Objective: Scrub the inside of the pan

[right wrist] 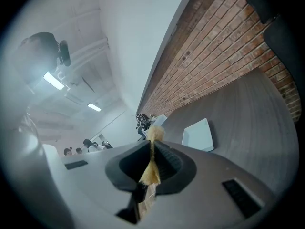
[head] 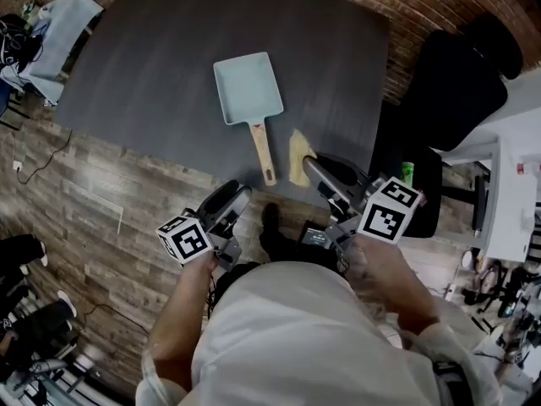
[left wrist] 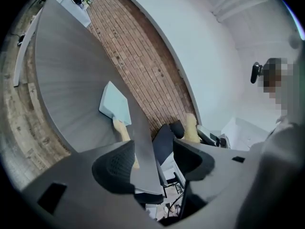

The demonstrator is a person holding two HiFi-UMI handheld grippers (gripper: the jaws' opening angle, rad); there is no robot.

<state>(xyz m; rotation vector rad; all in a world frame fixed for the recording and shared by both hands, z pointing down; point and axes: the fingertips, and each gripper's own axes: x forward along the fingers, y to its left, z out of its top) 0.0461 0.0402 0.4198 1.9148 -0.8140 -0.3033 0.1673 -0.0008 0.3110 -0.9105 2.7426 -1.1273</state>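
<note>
A pale blue rectangular pan (head: 248,87) with a wooden handle (head: 262,152) lies on the dark grey table (head: 152,66), its handle pointing at the near edge. My right gripper (head: 311,166) is shut on a yellow scrub sponge (head: 297,155), just right of the handle's end. In the right gripper view the sponge (right wrist: 154,133) stands pinched between the pads, with the pan (right wrist: 198,135) ahead. My left gripper (head: 239,194) hangs open and empty off the table's near edge, short of the handle. In the left gripper view the pan (left wrist: 116,104) lies beyond the open left gripper (left wrist: 152,161).
A black office chair (head: 461,83) stands right of the table beside a white desk (head: 516,184). A green can (head: 407,172) sits near the chair. A cloth-draped stand (head: 63,28) is at the far left. Brick wall (left wrist: 143,61) runs behind the table.
</note>
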